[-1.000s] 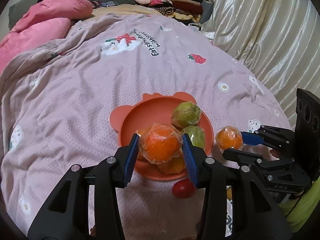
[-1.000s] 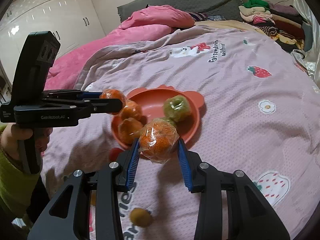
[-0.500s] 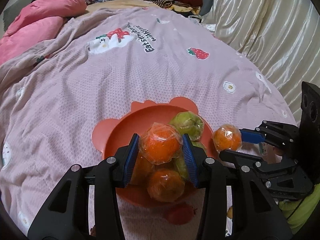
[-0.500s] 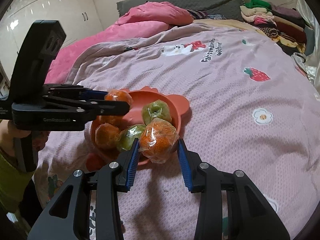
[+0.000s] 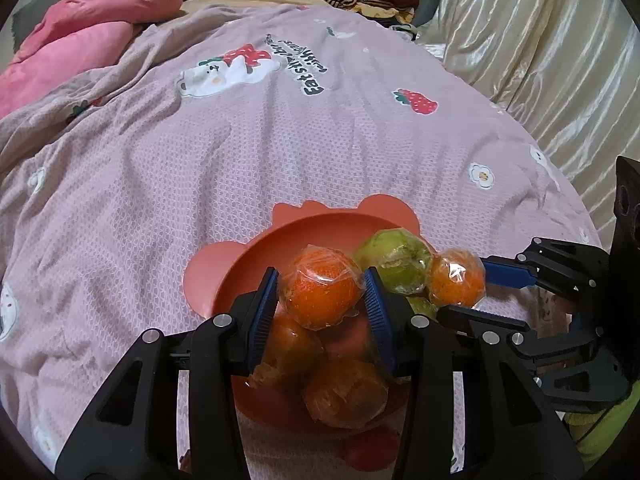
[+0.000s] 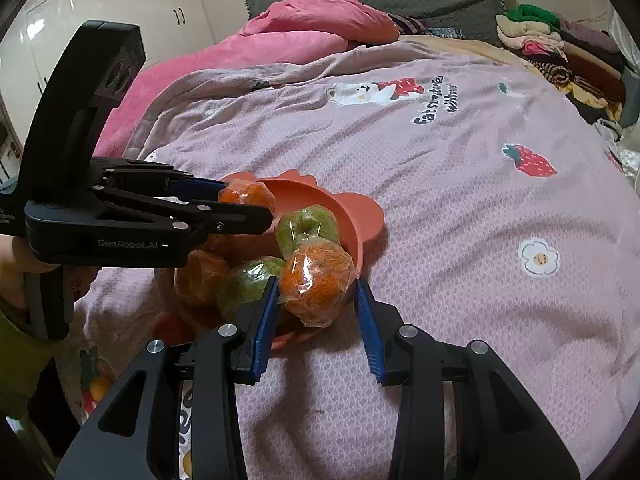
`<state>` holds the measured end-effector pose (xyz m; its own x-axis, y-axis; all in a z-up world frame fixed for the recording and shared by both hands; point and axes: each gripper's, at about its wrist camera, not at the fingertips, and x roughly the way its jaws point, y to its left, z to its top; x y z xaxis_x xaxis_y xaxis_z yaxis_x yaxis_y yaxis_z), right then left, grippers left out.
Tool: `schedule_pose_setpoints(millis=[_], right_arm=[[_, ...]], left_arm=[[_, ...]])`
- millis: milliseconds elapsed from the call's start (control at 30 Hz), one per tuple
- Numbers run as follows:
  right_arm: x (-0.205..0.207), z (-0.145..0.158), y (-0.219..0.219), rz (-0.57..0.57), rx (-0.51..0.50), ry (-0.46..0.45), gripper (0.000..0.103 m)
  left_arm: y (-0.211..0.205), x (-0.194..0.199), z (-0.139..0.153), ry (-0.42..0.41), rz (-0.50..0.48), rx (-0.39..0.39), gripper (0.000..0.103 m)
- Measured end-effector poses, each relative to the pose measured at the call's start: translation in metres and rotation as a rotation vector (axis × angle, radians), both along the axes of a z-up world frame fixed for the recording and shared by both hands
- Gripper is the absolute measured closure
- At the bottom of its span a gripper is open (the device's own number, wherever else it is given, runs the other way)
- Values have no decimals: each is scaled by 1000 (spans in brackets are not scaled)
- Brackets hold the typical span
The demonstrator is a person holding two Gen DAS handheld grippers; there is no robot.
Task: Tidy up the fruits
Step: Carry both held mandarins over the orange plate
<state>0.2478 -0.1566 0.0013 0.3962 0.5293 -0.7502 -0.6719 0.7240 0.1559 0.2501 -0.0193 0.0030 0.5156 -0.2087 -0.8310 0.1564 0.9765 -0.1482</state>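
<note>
Both grippers had come forward over the round orange-red plastic bowl on the bed — left gripper clamped on a film-wrapped orange, right gripper on another wrapped orange at its right rim — release looked next.

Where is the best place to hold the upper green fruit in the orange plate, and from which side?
Grip the green fruit across its round middle, coming from above. Its top is uncovered, while the plate wall and neighbouring fruits crowd its sides. The plastic wrap looks slippery, so close gently.
</note>
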Motion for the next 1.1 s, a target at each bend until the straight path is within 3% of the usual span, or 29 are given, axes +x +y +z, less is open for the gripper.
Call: schedule_pose_setpoints(millis=[667,1100], right_arm=[[12,-2,7,7,-8,-18,66],[8,1,7,8,6,-23,58]], left_arm=[[3,5,-3,-3,27,13,67],[3,3,0,-15,34,17,67]])
